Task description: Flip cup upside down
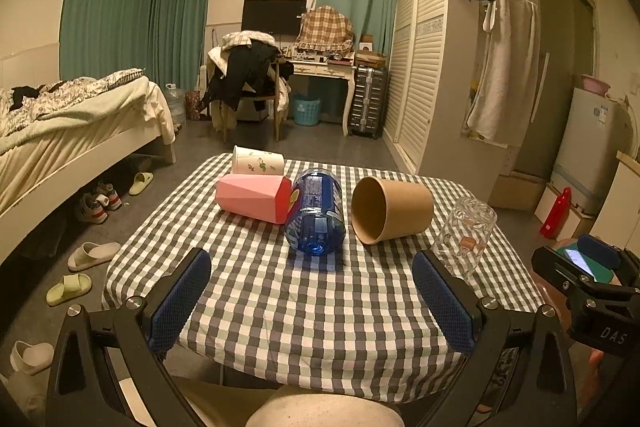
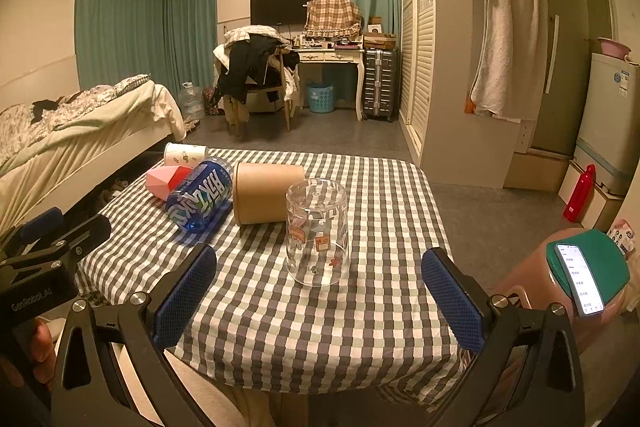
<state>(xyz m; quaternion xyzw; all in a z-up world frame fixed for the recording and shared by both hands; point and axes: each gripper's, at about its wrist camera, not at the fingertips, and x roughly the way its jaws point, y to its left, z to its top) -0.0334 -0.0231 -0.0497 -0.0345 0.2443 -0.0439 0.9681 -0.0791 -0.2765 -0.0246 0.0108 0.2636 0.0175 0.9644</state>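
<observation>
While both grippers hang back over the near edge of the table (image 2: 400, 307), nothing is held in either. The left gripper (image 1: 312, 301) has its blue-padded fingers (image 1: 182, 301) spread wide apart, with bare checked cloth between them. The right gripper (image 2: 320, 301) is likewise spread wide, its fingers (image 2: 452, 301) clear of the glass cup (image 2: 318, 231).

The glass cup, clear with small printed figures, stands upside down on the cloth, mouth down and base up, near the right edge of the table and closer to the near edge than the other cups. In the left wrist view it (image 1: 464, 233) appears just beyond the right finger of the left gripper, apart from it.

Four other cups lie on their sides toward the far edge. A brown paper cup (image 2: 266, 193) lies just behind the glass cup, its mouth (image 1: 370, 209) turned toward the near left. A blue bottle-like cup (image 1: 316, 213) lies beside it, open end toward the near edge. A pink faceted cup (image 1: 254, 197) lies left of the blue one, touching it. A white printed cup (image 1: 258, 161) lies behind the pink one at the far left corner.

A phone (image 2: 580, 279) rests on a green-topped stool (image 2: 592, 255) off the right edge.
</observation>
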